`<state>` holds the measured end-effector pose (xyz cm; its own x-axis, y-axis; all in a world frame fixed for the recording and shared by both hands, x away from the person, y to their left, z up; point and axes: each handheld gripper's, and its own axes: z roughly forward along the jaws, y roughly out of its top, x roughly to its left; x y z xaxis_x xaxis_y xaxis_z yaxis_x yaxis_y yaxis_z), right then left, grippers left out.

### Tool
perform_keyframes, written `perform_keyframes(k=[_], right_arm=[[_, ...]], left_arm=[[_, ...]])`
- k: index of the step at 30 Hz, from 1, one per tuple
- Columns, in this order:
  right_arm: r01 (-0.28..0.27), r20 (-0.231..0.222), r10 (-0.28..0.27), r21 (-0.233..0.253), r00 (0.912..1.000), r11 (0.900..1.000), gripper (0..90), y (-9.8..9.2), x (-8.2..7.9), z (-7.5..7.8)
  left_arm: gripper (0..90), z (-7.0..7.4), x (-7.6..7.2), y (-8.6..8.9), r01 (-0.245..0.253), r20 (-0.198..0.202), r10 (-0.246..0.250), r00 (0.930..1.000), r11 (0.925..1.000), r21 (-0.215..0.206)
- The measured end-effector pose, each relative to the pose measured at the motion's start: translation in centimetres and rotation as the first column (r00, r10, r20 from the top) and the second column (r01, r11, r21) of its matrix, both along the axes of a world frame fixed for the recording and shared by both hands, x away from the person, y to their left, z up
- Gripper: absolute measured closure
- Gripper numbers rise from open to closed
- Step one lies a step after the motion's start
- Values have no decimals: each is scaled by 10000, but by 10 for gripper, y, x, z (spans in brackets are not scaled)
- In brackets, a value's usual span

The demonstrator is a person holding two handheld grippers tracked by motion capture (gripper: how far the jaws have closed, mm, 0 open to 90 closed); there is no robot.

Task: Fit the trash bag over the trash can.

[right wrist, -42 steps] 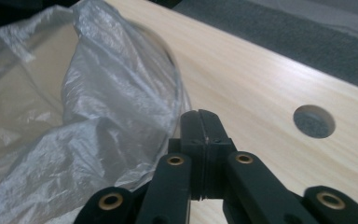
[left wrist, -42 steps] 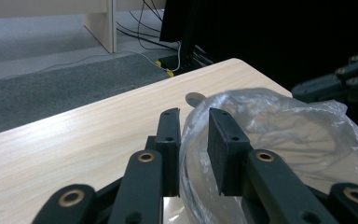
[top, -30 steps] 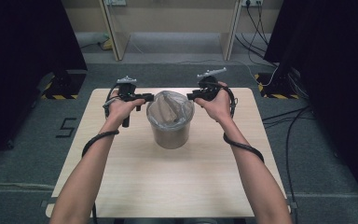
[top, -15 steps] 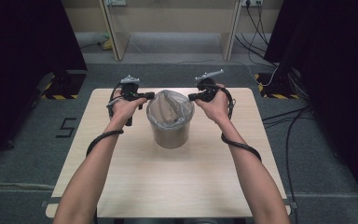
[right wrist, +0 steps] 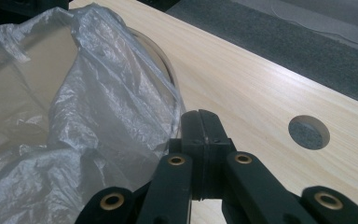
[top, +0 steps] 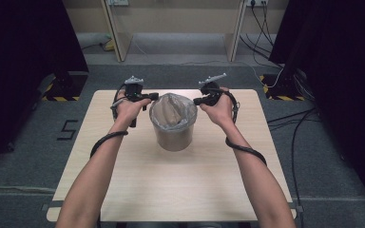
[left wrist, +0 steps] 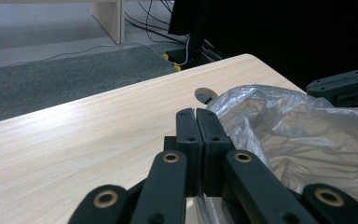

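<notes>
A grey bin [top: 172, 137] stands in the middle of the wooden table [top: 180, 185], lined with a clear plastic bag [top: 173, 111]. My left gripper [top: 154, 96] is at the bin's left rim, jaws pressed together at the bag's edge [left wrist: 298, 135]. My right gripper [top: 196, 101] is at the right rim, jaws likewise closed where the bag's film [right wrist: 74, 93] runs into them. In the gripper views the left gripper [left wrist: 196, 112] and right gripper [right wrist: 199, 114] show no gap. The bin's rim [right wrist: 161, 56] shows through the film.
A round cable hole [right wrist: 309, 132] is cut in the table near the far edge. Black curtains flank both sides, and wooden frame legs [top: 114, 33] and cables [top: 285, 71] lie on the grey floor beyond the table.
Both hands have shifted slightly at the bin's rim, and the bag's mouth looks a little more spread. The jaws stay closed.
</notes>
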<state>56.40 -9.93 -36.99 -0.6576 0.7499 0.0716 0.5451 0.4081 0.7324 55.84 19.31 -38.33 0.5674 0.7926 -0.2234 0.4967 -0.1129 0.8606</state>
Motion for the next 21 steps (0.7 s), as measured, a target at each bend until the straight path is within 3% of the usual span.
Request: perform_keyframes(k=[3,7,10,16,21], right_arm=[[-7,-28,7,-24,10000,10000,900,-1,0,-1],[18,-107,-19,-68,9999,10000,900,-4,0,-1],[217,8,-217,89,9998,9997,823,-8,-1,4],[392,490,-421,587,9979,9975,733,-9,0,20],[65,474,-88,473,9988,9989,706,0,2,22]], left_arm=[[845,0,0,-2,87,49,-87,10000,10000,-37],[685,3,-1,0,152,169,-152,9997,9999,0],[642,7,-4,4,159,231,-157,9996,9998,-85],[638,11,-6,12,116,134,-114,9998,9998,-142],[682,8,-4,8,289,-33,-290,9996,9995,-146]])
